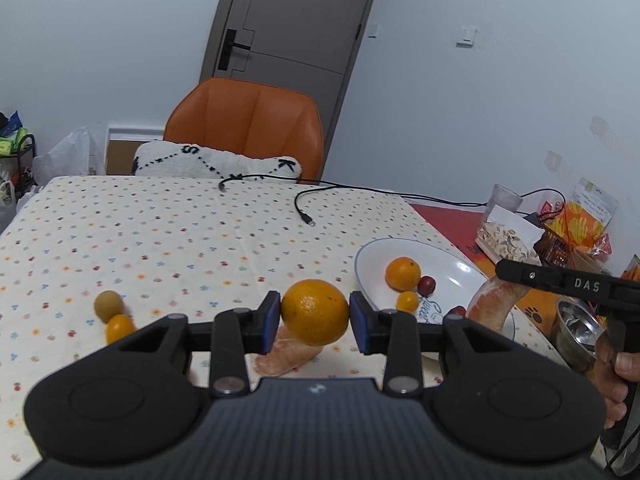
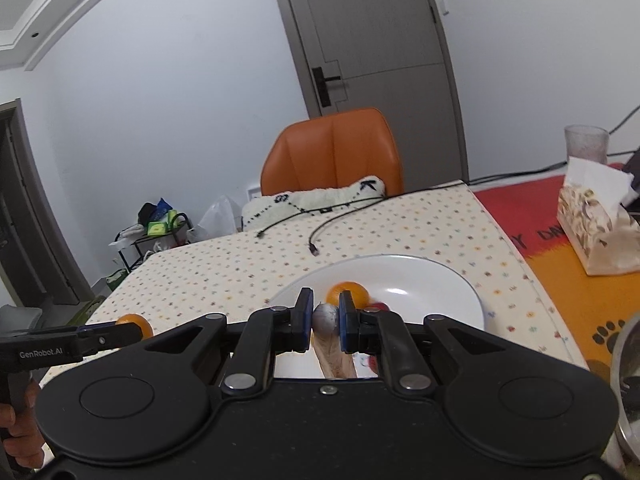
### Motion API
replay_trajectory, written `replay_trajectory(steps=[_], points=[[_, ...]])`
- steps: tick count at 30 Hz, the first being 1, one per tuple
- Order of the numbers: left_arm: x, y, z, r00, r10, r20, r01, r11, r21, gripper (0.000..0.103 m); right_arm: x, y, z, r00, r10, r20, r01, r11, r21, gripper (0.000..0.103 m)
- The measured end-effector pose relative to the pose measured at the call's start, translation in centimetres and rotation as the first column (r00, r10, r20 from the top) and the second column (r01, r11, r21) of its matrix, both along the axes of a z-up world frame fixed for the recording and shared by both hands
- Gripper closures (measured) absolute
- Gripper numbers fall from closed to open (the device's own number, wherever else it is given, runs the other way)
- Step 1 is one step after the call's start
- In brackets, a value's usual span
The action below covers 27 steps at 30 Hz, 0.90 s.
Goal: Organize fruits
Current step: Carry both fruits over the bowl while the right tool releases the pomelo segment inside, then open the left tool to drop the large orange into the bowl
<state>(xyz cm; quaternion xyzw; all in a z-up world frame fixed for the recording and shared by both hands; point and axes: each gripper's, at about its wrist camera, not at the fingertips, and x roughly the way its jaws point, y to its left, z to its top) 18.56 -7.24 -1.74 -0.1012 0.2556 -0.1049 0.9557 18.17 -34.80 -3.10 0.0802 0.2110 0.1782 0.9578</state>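
My left gripper (image 1: 315, 314) is shut on a large orange (image 1: 315, 311), held above the dotted tablecloth over a peeled pomelo segment (image 1: 286, 354). My right gripper (image 2: 325, 319) is shut on another pomelo segment (image 2: 334, 354), seen curved in the left wrist view (image 1: 490, 304), above the white plate (image 2: 440, 284). The plate (image 1: 452, 268) holds an orange (image 1: 403, 273), a small kumquat (image 1: 407, 301) and red fruits (image 1: 426, 285). A greenish-brown round fruit (image 1: 108, 305) and a small orange fruit (image 1: 119, 328) lie on the cloth at the left.
Two black cables (image 1: 304, 216) lie across the far table. A tissue box (image 2: 596, 228), a glass (image 2: 586, 144) and snack packets (image 1: 580, 224) stand at the right. A steel bowl (image 1: 576, 332) sits right of the plate. An orange chair (image 1: 248, 128) with a cushion stands behind.
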Motion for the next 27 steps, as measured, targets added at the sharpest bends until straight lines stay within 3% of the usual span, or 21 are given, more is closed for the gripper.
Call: replay_trajectory(steps=[8,12,27], points=[[1.4,-2.5,-0.2,0.999,-0.05,-0.008,0.05,0.999,0.008,0.067,0.9,-1.7,-1.1,0.997,-0.07,-0.028,0.07,0.997,-0.022,0.09],[2.0,-3.9,-0.1,0.997,-0.082,-0.006,0.082,0.997,0.013,0.067,0.9,-2.4,-1.1,0.995,-0.101,-0.011,0.1,0.995,-0.018,0.081],[4.1,-9.0,-0.7,0.982,-0.189,-0.029,0.19,0.981,0.035,0.067,-0.2,-4.4,-1.7,0.991,-0.129,-0.022,0.129,0.992,0.012,0.08]])
